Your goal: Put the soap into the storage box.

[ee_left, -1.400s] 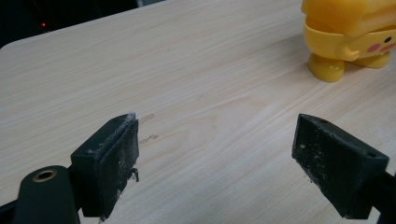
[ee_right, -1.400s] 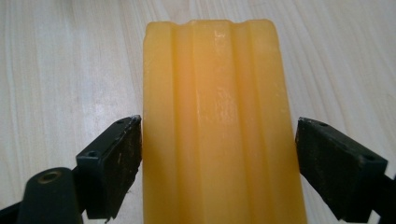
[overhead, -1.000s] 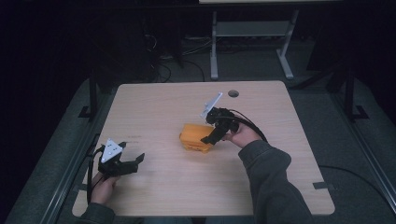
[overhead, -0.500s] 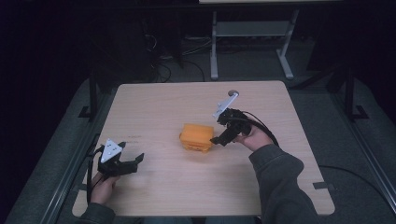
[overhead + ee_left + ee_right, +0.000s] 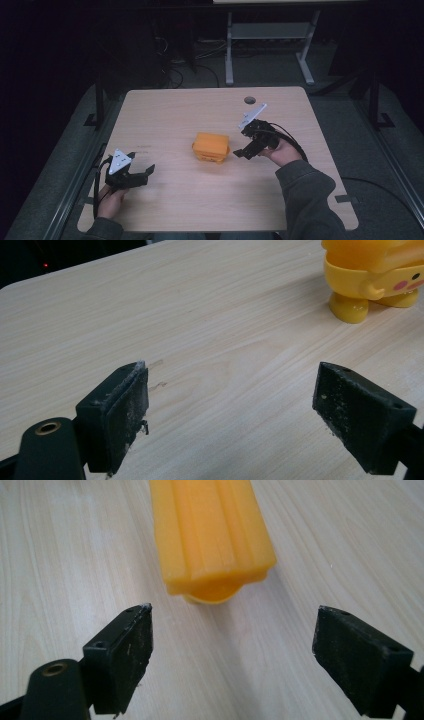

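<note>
**Op:** Table notes, high view first. Orange plastic toy figure with a ridged block top [image 5: 211, 147] sits near the middle of the pale wood-grain table [image 5: 190, 107]. My right gripper [image 5: 243, 151] is just beside the toy's right side, jaws spread, nothing held. My left gripper [image 5: 141, 175] rests near the table's front left edge, well apart from the toy, jaws also spread and empty.

**Obs:** And from the left gripper view?

**Op:** Left gripper [image 5: 227, 410] jaws wide, bare table between them. Toy [image 5: 372, 275] is far off at upper right; I can make out stubby feet and a pink cheek mark.

**Obs:** Right gripper view?

**Op:** Right gripper [image 5: 232, 650] gaping, toy's ridged top [image 5: 212, 532] dead ahead but beyond the fingertips, not between the pads.

**Obs:** How would you do the grasp well?

**Op:** My judgement: push forward until the block top is squarely between the pads, keep the line centred, then close across the flat sides rather than the ridges. Slick plastic may slip if pinched at a corner.

**Obs:** Change from a second ago?

**Op:** Right gripper was over the toy's right edge then; it has backed off to the right and sits lower. Toy and left gripper have not shifted.
</note>
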A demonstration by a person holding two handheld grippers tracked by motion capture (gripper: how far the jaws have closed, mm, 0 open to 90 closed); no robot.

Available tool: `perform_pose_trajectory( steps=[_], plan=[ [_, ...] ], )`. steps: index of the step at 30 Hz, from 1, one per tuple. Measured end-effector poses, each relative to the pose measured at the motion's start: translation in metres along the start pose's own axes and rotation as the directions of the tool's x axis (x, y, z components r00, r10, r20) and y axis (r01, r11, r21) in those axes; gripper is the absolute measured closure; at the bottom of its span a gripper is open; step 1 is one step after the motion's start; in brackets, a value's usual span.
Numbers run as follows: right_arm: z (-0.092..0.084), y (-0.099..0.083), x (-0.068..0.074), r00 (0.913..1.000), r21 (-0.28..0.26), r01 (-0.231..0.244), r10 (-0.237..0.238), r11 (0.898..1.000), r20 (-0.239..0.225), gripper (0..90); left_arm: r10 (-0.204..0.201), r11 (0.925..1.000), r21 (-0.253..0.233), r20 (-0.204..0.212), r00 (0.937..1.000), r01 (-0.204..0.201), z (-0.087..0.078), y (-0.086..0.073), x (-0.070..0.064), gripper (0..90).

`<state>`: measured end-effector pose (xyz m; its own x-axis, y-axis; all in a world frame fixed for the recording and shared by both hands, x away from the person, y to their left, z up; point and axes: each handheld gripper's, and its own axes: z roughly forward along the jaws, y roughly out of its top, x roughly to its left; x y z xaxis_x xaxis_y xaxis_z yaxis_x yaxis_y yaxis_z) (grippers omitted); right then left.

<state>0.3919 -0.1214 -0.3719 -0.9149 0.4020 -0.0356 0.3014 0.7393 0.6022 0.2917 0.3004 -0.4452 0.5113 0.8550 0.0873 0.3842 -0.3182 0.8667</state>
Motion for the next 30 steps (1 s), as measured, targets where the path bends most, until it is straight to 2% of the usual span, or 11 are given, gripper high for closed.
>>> perform_pose_trajectory(
  steps=[14, 30],
  plan=[
    [-0.01, -0.021, 0.0, 0.9993, 0.0, -0.036, 0.036, 0.999, 0.011, 15.9, 0.002, 1.0, -0.001, -0.001, 1.0, -0.002, 0.0, 0.0, 0.0, 14.0],
    [-0.017, -0.056, 0.002, 0.9944, -0.011, -0.104, 0.104, 0.995, 0.018, 15.9, -0.002, 1.0, 0.0, 0.006, 1.0, 0.002, 0.001, 0.0, -0.001, 14.0]
  ],
)
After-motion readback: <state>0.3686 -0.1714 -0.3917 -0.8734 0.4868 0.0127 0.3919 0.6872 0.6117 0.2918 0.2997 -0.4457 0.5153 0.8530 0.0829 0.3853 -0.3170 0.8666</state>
